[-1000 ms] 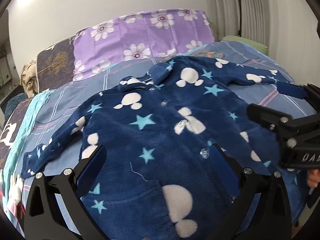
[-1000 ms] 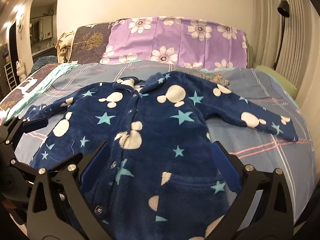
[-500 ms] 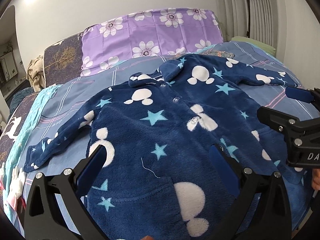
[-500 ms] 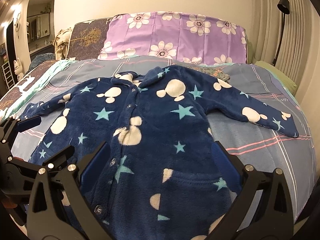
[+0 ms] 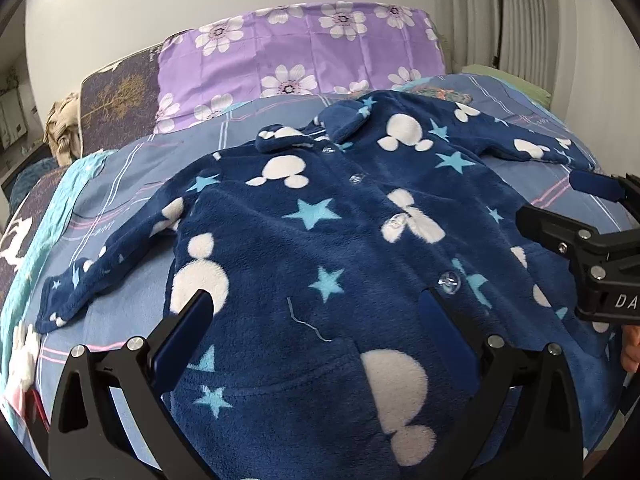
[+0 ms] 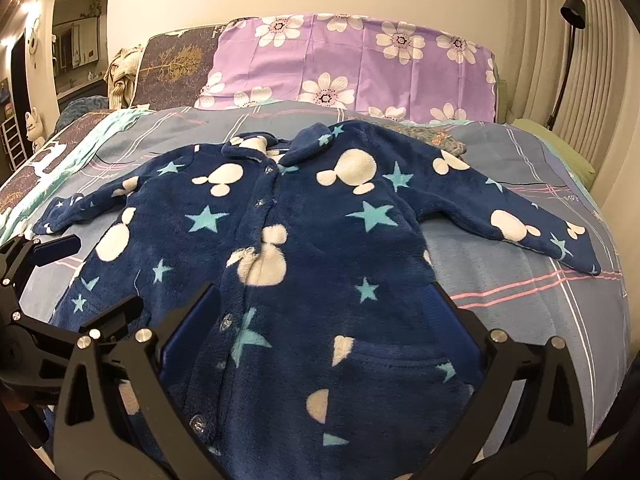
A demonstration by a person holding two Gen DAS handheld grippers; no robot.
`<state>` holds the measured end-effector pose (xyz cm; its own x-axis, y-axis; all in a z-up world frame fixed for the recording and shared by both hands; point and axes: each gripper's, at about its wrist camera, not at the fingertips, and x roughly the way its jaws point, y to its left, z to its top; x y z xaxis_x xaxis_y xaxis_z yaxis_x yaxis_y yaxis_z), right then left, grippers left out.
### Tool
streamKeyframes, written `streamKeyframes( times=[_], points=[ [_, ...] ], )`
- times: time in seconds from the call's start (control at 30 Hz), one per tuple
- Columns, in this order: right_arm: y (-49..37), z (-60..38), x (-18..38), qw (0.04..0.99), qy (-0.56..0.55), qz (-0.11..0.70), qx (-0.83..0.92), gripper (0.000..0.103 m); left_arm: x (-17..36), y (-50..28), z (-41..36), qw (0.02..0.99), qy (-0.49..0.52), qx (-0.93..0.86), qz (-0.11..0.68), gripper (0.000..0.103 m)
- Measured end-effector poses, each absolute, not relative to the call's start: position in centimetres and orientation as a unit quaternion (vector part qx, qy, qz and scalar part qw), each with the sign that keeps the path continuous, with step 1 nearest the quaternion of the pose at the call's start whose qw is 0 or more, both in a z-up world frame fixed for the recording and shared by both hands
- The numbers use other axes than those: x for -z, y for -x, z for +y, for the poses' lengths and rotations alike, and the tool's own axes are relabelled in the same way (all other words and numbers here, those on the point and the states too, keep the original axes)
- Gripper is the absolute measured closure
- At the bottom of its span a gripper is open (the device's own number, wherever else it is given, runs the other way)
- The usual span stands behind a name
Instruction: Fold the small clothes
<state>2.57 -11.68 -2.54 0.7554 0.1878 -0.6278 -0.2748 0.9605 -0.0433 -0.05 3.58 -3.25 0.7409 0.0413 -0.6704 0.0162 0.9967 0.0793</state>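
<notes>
At the far left of the left wrist view, a teal blanket edge (image 5: pixel 56 208) is seen running along the side of the bed, and a dark cushion with a gold tree print (image 5: pixel 120 108) is propped behind it. The left sleeve (image 5: pixel 116 252) of the navy fleece jacket (image 5: pixel 320 248) is stretched out flat across the blue plaid bedsheet (image 5: pixel 132 184), cuff toward the bed's edge. Over the jacket's lower front the left gripper (image 5: pixel 316 328) is held with its fingers spread wide, nothing pinched between the blue pads (image 5: pixel 184 328). A loose pale thread (image 5: pixel 304 320) is spotted on the fleece between them. The jacket is laid face up in the middle of the bed, buttoned, collar toward the purple flowered pillow (image 5: pixel 304 52), white mouse-head shapes and teal stars all over it.

Moving right, the button placket (image 6: pixel 256 216) is picked up in the right wrist view, running down the garment. The right gripper (image 6: pixel 320 320) is poised above the hem and pocket area, also released, jaws parted wide and empty. The right sleeve (image 6: pixel 520 220) is extended flat toward the bed's far side. At the right edge, a green pillow (image 6: pixel 560 148) is tucked by the wall, and a black lamp (image 6: pixel 572 8) is mounted above it.
</notes>
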Motion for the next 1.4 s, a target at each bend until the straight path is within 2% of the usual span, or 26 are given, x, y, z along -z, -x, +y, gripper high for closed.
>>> streamKeyframes(
  times=[0.27,0.4,0.5,0.63,0.73,1.0,1.2,1.27,1.3,1.33,1.4],
  points=[
    [-3.1,-11.3,3.0,0.931,0.07,0.337,-0.121,0.002,3.2,-0.2,5.0,0.933,-0.03,-0.011,0.358,0.001],
    [-3.5,-11.7,3.4,0.93,0.071,0.343,-0.114,0.002,3.3,-0.6,8.1,0.932,0.006,-0.029,0.361,0.001],
    [-4.0,-12.0,3.9,0.927,0.065,0.352,-0.107,0.002,3.4,-0.6,11.9,0.929,0.061,-0.048,0.362,0.004],
    [-4.7,-11.9,4.4,0.923,0.063,0.363,-0.108,0.002,3.8,-0.4,17.0,0.919,0.128,-0.062,0.367,0.021],
    [-4.8,-11.6,4.7,0.922,0.072,0.366,-0.106,0.002,4.6,0.1,21.8,0.904,0.21,-0.075,0.365,0.029],
    [-5.6,-11.8,5.3,0.919,0.078,0.376,-0.091,0.002,8.6,2.2,37.2,0.827,0.413,-0.214,0.315,0.029],
    [-5.9,-11.9,6.1,0.914,0.082,0.388,-0.084,0.002,11.3,1.6,43.2,0.781,0.478,-0.27,0.297,0.029],
    [-5.9,-11.9,6.3,0.913,0.084,0.39,-0.081,0.002,11.4,1.4,44.6,0.778,0.482,-0.286,0.284,0.049],
    [-5.8,-12.0,6.4,0.913,0.084,0.391,-0.08,0.002,11.3,1.2,45.0,0.776,0.48,-0.296,0.282,0.078],
    [-5.8,-12.0,6.5,0.913,0.084,0.391,-0.078,0.002,11.2,0.8,45.3,0.775,0.48,-0.3,0.282,0.093],
    [-5.8,-12.2,6.6,0.913,0.083,0.392,-0.075,0.002,10.4,0.3,45.2,0.778,0.479,-0.298,0.277,0.094]
  ],
)
